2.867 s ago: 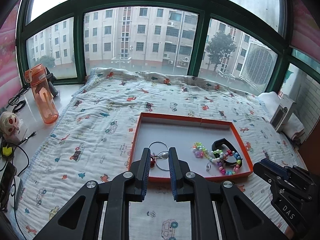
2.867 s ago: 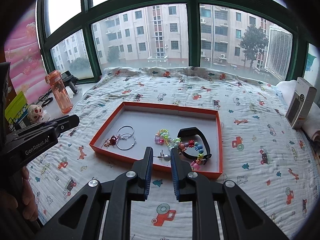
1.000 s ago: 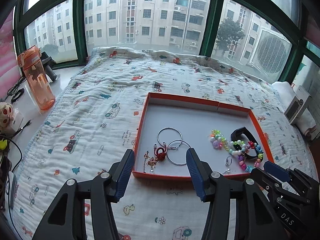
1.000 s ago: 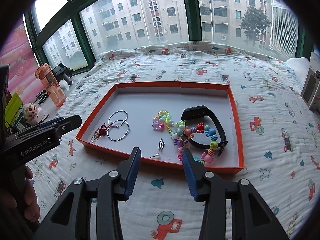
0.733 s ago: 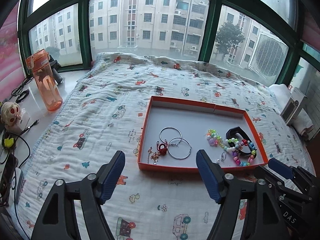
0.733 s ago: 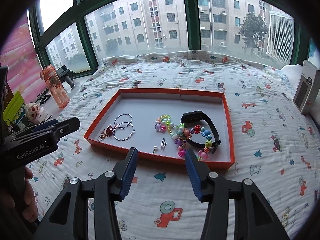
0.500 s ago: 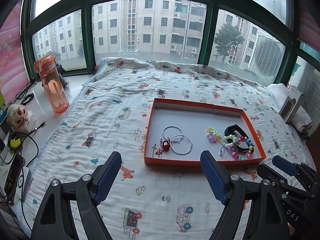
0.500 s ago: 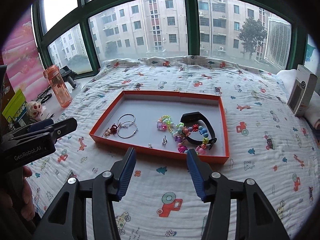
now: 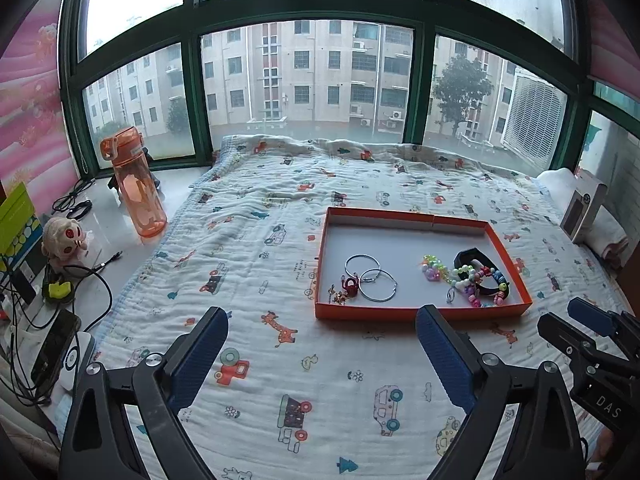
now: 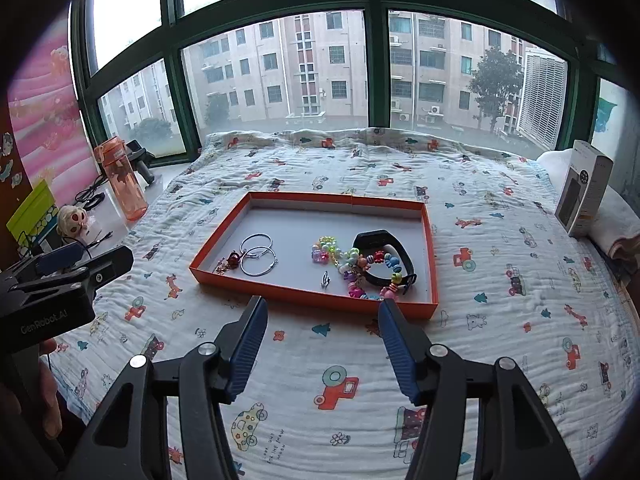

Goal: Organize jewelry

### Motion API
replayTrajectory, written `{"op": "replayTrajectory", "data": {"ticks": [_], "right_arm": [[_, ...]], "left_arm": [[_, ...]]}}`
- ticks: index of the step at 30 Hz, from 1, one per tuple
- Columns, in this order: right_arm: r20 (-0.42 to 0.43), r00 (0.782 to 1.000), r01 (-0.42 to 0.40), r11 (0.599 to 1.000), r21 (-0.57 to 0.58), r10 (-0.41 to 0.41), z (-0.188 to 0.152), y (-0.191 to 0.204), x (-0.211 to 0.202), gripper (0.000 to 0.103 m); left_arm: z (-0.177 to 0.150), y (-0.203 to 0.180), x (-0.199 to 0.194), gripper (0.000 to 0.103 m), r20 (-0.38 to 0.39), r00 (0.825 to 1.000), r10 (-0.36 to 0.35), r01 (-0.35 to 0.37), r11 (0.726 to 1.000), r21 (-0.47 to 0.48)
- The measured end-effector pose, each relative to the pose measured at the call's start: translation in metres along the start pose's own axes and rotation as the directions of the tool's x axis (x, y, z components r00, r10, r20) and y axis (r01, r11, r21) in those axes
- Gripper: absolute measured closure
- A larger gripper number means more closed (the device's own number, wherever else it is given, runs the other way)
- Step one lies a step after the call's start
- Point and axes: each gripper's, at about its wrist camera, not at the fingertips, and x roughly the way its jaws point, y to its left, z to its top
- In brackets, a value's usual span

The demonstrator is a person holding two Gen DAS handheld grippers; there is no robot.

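Here a quilt (image 9: pixel 260 240) printed with small cars and animals covers a wide bed under a curved bay of green-framed windows (image 9: pixel 200 92), with pale apartment blocks outside. Left of the fingers, a sill (image 9: pixel 100 216) carries a yellow-green box (image 9: pixel 16 220), a small plush (image 9: pixel 64 236), black cables (image 9: pixel 76 208) and an orange bottle (image 9: pixel 138 188) standing upright. A pink curtain (image 9: pixel 28 100) hangs at that side.

The left gripper (image 9: pixel 322 344) hovers over bare quilt with its blue-padded fingers (image 9: pixel 200 356) spread wide and nothing between them. Just beyond its right finger lies the orange tray (image 9: pixel 400 314), flat on the quilt. In the tray, from left to right: a small gold-and-red charm cluster (image 9: pixel 344 290) near the front left corner, two silver hoops (image 9: pixel 370 278) overlapping beside it, a tiny silver piece (image 9: pixel 451 295), then a bead string (image 9: pixel 460 276) draped across a black band (image 9: pixel 478 270) toward the right wall.

The right gripper (image 10: pixel 322 330) also hangs above the quilt, fingers (image 10: pixel 396 344) far apart and holding nothing; the tray's front wall sits just past its fingertips, the bead string and band ahead of the right finger, the hoops ahead and left of the left one. Far right of the fingers, a white carton (image 10: pixel 584 192) stands against folded white bedding (image 10: pixel 616 212) at the quilt's edge.
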Motion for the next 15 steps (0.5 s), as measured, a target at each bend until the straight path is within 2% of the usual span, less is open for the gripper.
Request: {"op": "replayTrajectory", "data": {"ticks": [15], "right_arm": [[0.041,0.999,0.014,0.999,0.029,-0.015,-0.003,-0.010,-0.019,0.036]], "left_arm": [[-0.010,0.003,-0.025,0.000,0.026,0.999,0.032,-0.032,0.999,0.008]]}}
